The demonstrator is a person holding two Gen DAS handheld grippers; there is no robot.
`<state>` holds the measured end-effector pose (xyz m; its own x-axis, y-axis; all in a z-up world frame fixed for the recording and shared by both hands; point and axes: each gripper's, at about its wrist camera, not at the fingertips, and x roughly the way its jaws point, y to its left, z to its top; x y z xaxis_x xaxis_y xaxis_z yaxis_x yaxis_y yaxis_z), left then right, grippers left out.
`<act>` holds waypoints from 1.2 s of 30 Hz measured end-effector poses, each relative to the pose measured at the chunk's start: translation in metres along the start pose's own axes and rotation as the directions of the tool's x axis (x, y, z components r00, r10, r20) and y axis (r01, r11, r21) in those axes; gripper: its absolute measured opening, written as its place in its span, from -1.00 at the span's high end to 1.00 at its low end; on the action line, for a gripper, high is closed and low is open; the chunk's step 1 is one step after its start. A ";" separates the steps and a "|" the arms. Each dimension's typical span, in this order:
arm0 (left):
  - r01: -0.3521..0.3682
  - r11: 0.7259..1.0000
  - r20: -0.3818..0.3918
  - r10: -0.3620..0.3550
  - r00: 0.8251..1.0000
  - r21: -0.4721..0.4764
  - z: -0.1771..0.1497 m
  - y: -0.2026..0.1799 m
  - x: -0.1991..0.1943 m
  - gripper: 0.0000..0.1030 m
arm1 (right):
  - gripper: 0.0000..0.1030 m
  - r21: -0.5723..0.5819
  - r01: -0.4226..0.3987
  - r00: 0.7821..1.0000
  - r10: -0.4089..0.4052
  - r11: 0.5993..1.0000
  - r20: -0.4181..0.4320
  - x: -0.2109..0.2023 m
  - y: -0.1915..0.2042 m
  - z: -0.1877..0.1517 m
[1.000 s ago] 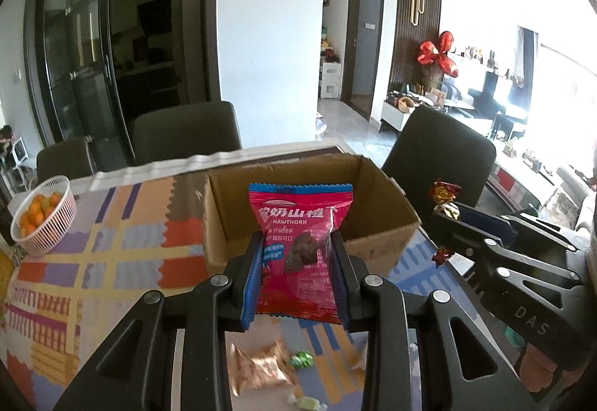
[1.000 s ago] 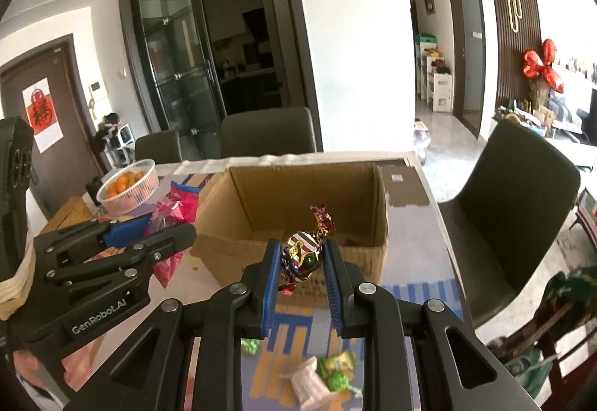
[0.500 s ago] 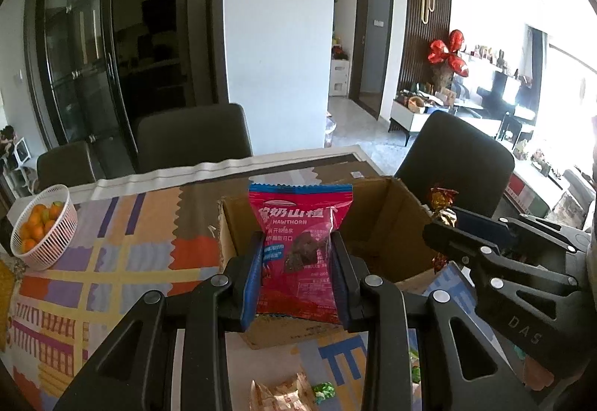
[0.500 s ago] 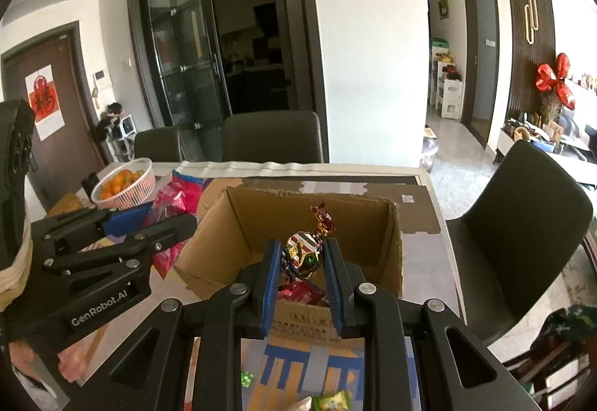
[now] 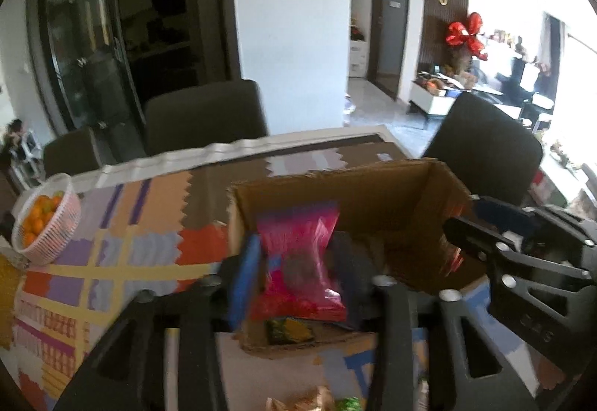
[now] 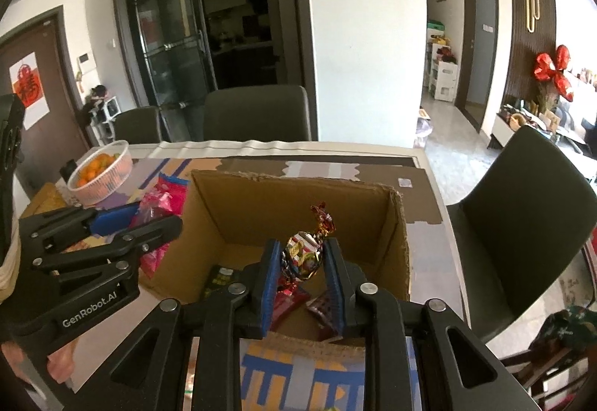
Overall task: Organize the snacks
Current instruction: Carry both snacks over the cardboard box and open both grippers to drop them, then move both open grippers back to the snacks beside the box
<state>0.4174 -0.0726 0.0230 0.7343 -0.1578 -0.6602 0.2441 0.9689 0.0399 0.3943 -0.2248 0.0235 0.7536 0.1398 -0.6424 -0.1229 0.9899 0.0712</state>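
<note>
An open cardboard box (image 5: 429, 187) (image 6: 395, 224) stands on the patterned table. My left gripper (image 5: 294, 262) is over the box's near left edge; its jaws have spread and the pink hawthorn packet (image 5: 298, 262) sits loosely between them, blurred. My right gripper (image 6: 302, 265) is shut on a foil-wrapped candy (image 6: 304, 254) and holds it over the box's near side. It shows at the right of the left wrist view (image 5: 485, 224). Several wrapped snacks (image 6: 220, 276) lie in the box.
A white basket of oranges (image 5: 46, 220) (image 6: 100, 172) stands at the table's far left. Dark chairs (image 5: 205, 116) (image 6: 522, 209) stand behind and to the right. Loose candies (image 5: 317, 401) lie on the table in front of the box.
Both grippers have moved forward over the box. The left jaws have opened wider around the pink packet, which looks lower. The right gripper still grips the candy.
</note>
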 end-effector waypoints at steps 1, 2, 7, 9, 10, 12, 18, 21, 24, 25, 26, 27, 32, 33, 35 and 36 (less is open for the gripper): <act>-0.013 1.000 0.010 0.013 1.000 0.004 -0.001 0.000 -0.002 -0.20 | 0.12 0.002 0.012 1.000 -0.012 1.000 0.001 0.000 -0.001 -0.001; -0.020 1.000 0.017 0.020 1.000 0.007 -0.003 0.001 -0.005 -0.21 | 0.12 0.002 0.022 1.000 -0.022 1.000 0.006 -0.001 -0.001 -0.002; -0.026 1.000 0.026 0.026 0.999 0.002 -0.010 0.002 -0.023 -0.21 | 0.12 -0.004 0.035 0.999 -0.035 0.999 0.011 -0.010 -0.002 -0.008; -0.027 1.000 0.033 0.027 0.999 -0.001 -0.014 0.002 -0.033 -0.23 | 0.12 -0.005 0.031 0.999 -0.031 1.000 0.019 -0.016 -0.002 -0.010; -0.022 1.000 0.035 0.022 0.999 -0.004 -0.015 0.003 -0.038 -0.23 | 0.11 -0.005 0.025 0.999 -0.025 1.000 0.024 -0.022 -0.002 -0.013; -0.013 1.000 0.044 0.013 0.999 -0.008 -0.019 0.001 -0.048 -0.23 | 0.08 -0.008 0.016 0.999 -0.016 1.000 0.034 -0.029 0.000 -0.015; 0.004 1.000 0.077 -0.004 0.997 -0.006 -0.032 -0.004 -0.078 -0.24 | 0.07 -0.029 -0.009 0.997 0.011 1.000 0.070 -0.057 0.006 -0.025; 0.023 1.000 0.086 -0.022 0.996 -0.011 -0.040 -0.006 -0.091 -0.24 | 0.07 -0.040 -0.022 0.996 0.025 0.999 0.082 -0.071 0.010 -0.032; 0.025 1.000 0.095 -0.023 0.995 -0.013 -0.047 -0.009 -0.105 -0.24 | 0.07 -0.050 -0.035 0.995 0.040 0.998 0.091 -0.082 0.015 -0.039; 0.025 1.000 0.096 -0.024 0.995 -0.012 -0.049 -0.009 -0.108 -0.24 | 0.07 -0.052 -0.039 0.995 0.043 0.998 0.094 -0.086 0.016 -0.041; 0.027 1.000 0.099 -0.025 0.995 -0.015 -0.053 -0.010 -0.112 -0.25 | 0.07 -0.054 -0.041 0.994 0.046 0.998 0.097 -0.089 0.017 -0.044; 0.029 0.999 0.099 -0.027 0.995 -0.015 -0.055 -0.011 -0.115 -0.25 | 0.07 -0.055 -0.042 0.994 0.048 0.998 0.099 -0.092 0.018 -0.046; 0.041 0.999 0.090 -0.038 0.995 -0.024 -0.072 -0.013 -0.128 -0.26 | 0.07 -0.064 -0.051 0.993 0.057 0.997 0.100 -0.105 0.021 -0.057; 0.042 0.999 0.087 -0.040 0.995 -0.025 -0.074 -0.014 -0.129 -0.26 | 0.07 -0.066 -0.053 0.993 0.060 0.996 0.099 -0.107 0.022 -0.060; 0.041 0.999 0.079 -0.039 0.996 -0.024 -0.082 -0.015 -0.132 -0.26 | 0.07 -0.072 -0.057 0.994 0.064 0.996 0.092 -0.110 0.023 -0.067; 0.042 0.999 0.075 -0.041 0.996 -0.024 -0.085 -0.016 -0.132 -0.26 | 0.07 -0.077 -0.059 0.994 0.066 0.995 0.089 -0.111 0.024 -0.071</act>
<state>0.2630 -0.0509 0.0461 0.7690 -0.2108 -0.6035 0.2600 0.9656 -0.0060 0.2618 -0.2180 0.0428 0.7984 0.2066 -0.5655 -0.2168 0.9749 0.0500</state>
